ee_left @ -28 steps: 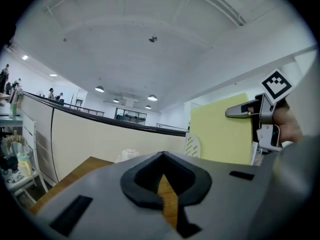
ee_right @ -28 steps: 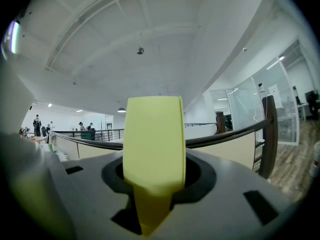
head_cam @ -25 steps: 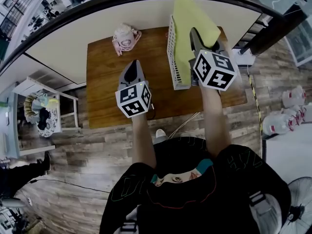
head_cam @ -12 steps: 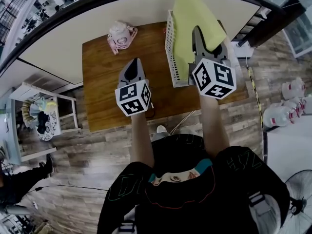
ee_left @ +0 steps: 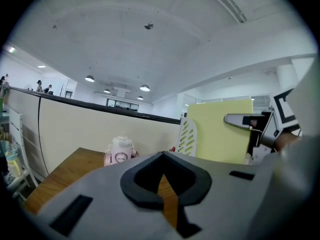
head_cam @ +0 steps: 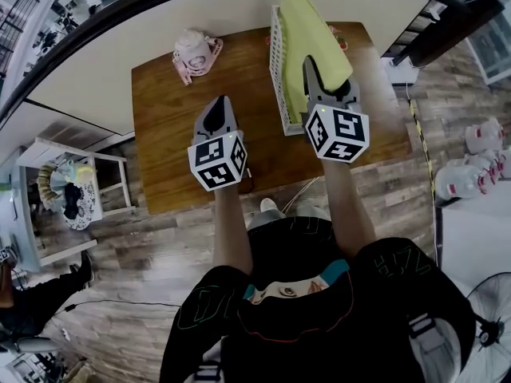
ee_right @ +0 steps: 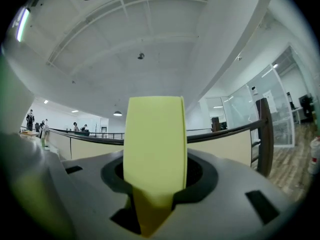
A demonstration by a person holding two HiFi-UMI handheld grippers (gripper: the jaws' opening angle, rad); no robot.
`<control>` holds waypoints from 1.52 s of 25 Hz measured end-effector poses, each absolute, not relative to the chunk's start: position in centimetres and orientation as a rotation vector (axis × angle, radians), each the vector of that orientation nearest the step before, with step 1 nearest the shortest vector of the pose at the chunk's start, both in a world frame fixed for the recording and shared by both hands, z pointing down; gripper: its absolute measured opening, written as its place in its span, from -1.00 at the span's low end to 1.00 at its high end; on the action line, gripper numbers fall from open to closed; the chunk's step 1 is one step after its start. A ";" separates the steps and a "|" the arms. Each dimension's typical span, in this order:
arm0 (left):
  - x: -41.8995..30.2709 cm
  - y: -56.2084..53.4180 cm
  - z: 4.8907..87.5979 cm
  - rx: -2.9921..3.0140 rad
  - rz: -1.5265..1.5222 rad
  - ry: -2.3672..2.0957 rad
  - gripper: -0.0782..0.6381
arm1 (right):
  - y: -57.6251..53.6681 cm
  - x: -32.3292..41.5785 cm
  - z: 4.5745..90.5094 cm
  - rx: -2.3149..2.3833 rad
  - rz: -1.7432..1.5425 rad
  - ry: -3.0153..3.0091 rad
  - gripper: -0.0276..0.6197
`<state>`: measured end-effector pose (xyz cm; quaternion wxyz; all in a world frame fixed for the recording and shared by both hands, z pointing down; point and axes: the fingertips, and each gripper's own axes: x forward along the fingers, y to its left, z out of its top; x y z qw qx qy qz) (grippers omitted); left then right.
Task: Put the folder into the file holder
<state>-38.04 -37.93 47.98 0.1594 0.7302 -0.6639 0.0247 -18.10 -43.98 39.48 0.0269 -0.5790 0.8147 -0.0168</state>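
Observation:
A pale yellow folder [head_cam: 316, 38] stands on edge inside the white slotted file holder [head_cam: 279, 62] at the far right of the wooden table [head_cam: 164, 146]. My right gripper [head_cam: 313, 69] is clamped on the folder's near edge. Its jaws have just been opening a little, with the folder [ee_right: 155, 144] still filling the gap between them. In the left gripper view the folder [ee_left: 220, 134] rises above the holder [ee_left: 187, 136], and the right gripper's finger [ee_left: 244, 120] lies against its face. My left gripper [head_cam: 217, 104] hovers over the table's middle, shut and empty.
A pink and white alarm clock [head_cam: 194, 53] sits at the table's far left corner. A beige partition wall [head_cam: 120, 46] runs behind the table. The person's body and legs stand at the table's near edge. A small white shelf [head_cam: 72, 182] stands on the floor to the left.
The right gripper and the folder have come down, so the folder sits lower in the file holder. The left gripper has stayed almost where it was.

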 end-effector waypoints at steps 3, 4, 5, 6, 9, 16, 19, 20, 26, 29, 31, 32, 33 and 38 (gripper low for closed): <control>-37.5 -38.0 48.9 2.082 0.084 -1.874 -0.78 | -44.0 -18.3 42.9 -1.828 -0.118 2.590 -0.36; -37.3 -38.0 49.2 2.081 0.087 -1.866 -0.78 | -44.0 -18.2 43.7 -1.834 -0.127 2.602 -0.36; -37.1 -38.0 49.5 2.081 0.090 -1.858 -0.78 | -44.0 -18.2 44.1 -1.835 -0.125 2.609 -0.36; -36.9 -38.1 49.7 2.080 0.092 -1.852 -0.78 | -44.1 -18.1 44.3 -1.831 -0.120 2.614 -0.36; -36.5 -38.3 50.3 2.077 0.094 -1.837 -0.78 | -44.4 -18.4 44.5 -1.807 -0.136 2.656 -0.31; -35.2 -39.1 49.1 2.115 0.063 -1.814 -0.78 | -43.9 -18.6 43.3 -1.750 -0.131 2.715 -0.18; -34.3 -39.6 48.5 2.135 0.048 -1.801 -0.78 | -43.3 -18.6 42.3 -1.723 -0.091 2.723 -0.18; -33.8 -39.7 48.3 2.145 0.045 -1.794 -0.78 | -43.1 -18.5 42.0 -1.714 -0.081 2.725 -0.18; -30.9 -40.3 46.5 2.197 0.016 -1.767 -0.78 | -41.9 -17.1 39.7 -1.686 -0.008 2.714 -0.18; -29.4 -40.5 45.2 2.225 0.004 -1.759 -0.78 | -41.3 -16.4 38.0 -1.647 0.031 2.709 -0.18; -28.4 -40.6 44.5 2.241 -0.002 -1.757 -0.78 | -40.8 -15.7 36.5 -1.619 0.060 2.691 -0.18; -27.9 -40.6 44.1 2.249 -0.005 -1.758 -0.78 | -40.7 -15.2 35.8 -1.610 0.075 2.675 -0.18; -27.5 -40.6 43.7 2.257 -0.008 -1.760 -0.78 | -40.6 -14.6 35.0 -1.605 0.087 2.659 -0.18; -25.3 -40.1 41.8 2.286 -0.020 -1.775 -0.78 | -40.5 -10.6 33.7 -1.642 0.054 2.597 -0.20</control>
